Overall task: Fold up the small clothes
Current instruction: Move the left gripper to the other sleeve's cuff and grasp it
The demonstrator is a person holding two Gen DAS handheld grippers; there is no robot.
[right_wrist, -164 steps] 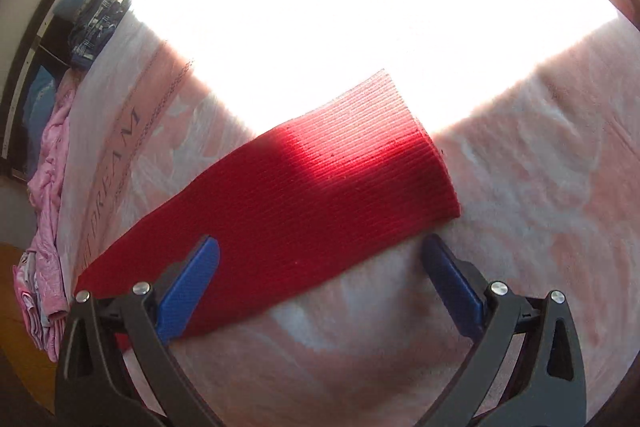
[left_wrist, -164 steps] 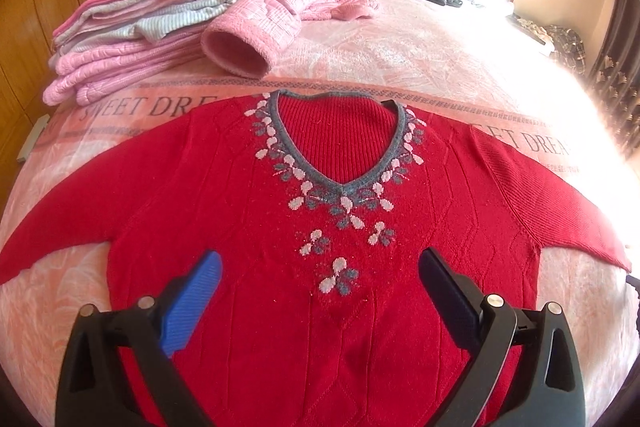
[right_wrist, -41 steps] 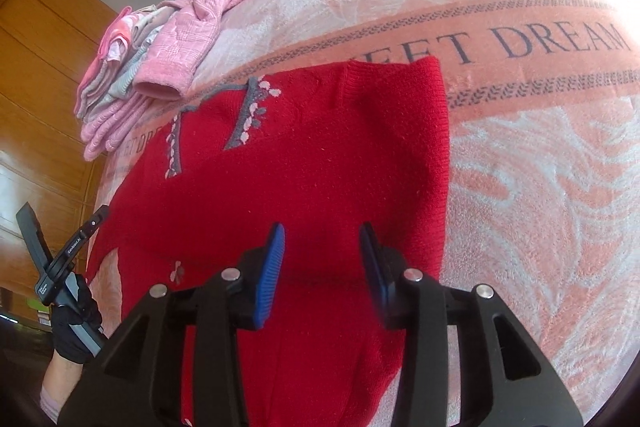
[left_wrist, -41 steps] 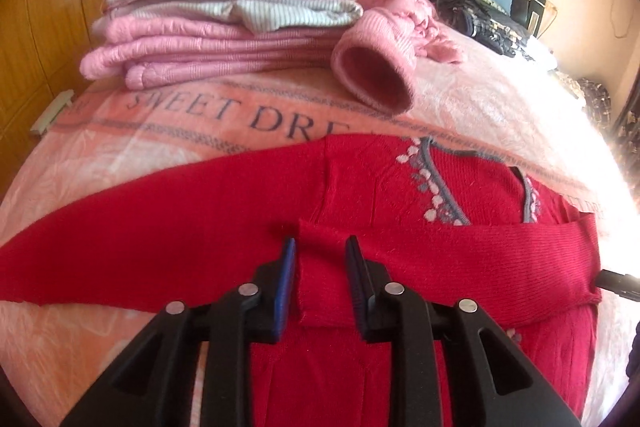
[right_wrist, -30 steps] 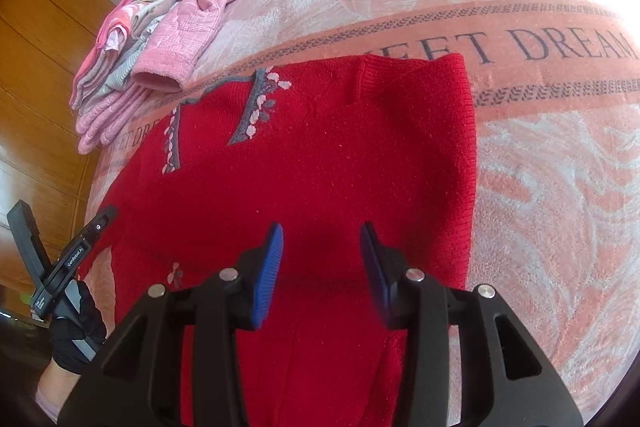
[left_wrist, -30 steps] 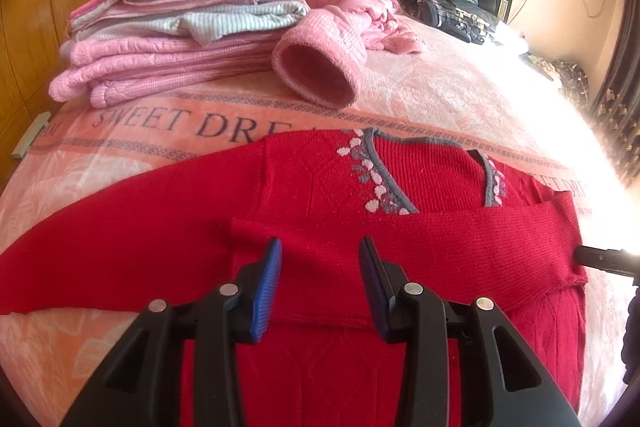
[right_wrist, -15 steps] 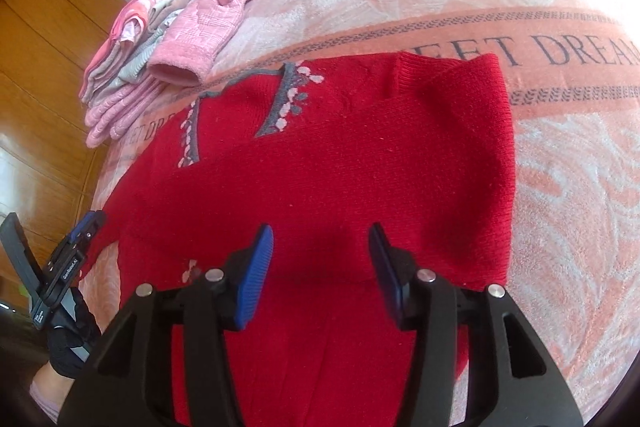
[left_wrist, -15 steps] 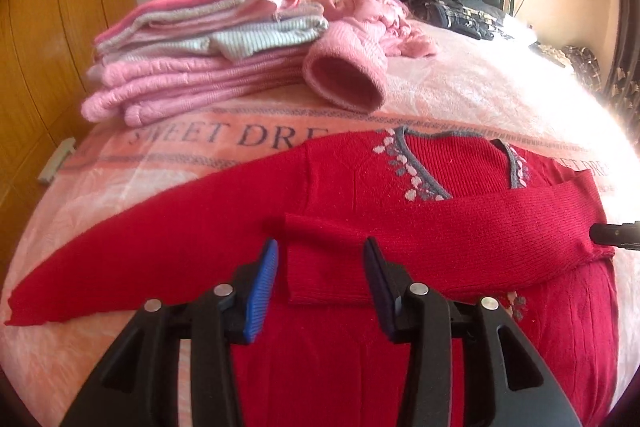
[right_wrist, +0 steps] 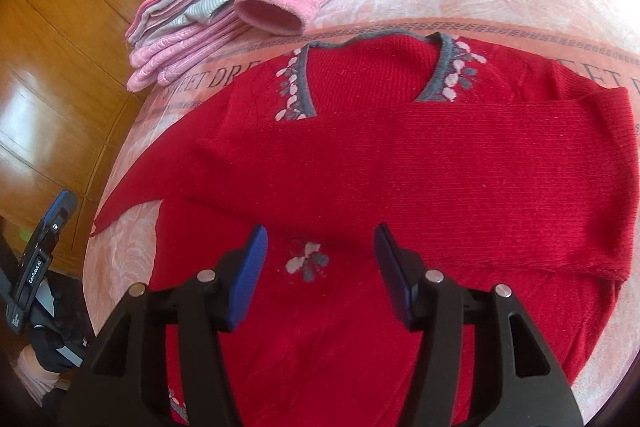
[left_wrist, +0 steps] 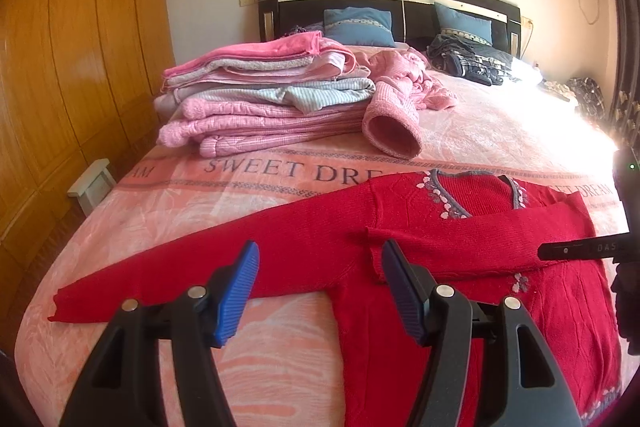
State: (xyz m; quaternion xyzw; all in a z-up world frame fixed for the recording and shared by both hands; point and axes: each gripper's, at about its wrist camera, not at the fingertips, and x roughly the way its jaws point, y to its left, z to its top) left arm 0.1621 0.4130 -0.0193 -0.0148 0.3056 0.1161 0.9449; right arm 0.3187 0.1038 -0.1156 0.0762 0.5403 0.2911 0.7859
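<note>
Red knit sweater (left_wrist: 460, 239): soft, limp, light. Both jaws spread, empty; pinch outstretched sleeve cuff (left_wrist: 68, 301) left of left gripper (left_wrist: 320, 291).

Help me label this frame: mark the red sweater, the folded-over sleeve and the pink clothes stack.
red sweater (right_wrist: 320, 327), right wrist view, lower front.
folded-over sleeve (right_wrist: 440, 167), right wrist view, mid-length.
pink clothes stack (left_wrist: 256, 99), left wrist view, front side.

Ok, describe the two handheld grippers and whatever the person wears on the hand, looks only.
Left gripper and right gripper match: black plastic scissor-style arms with silver pivot screws, each finger tipped by a ribbed blue pad. Seen from the right wrist view, the left gripper's side carries small white lettering, too small to read surely. The hand holding it wears a black glove. No cables show.
</note>
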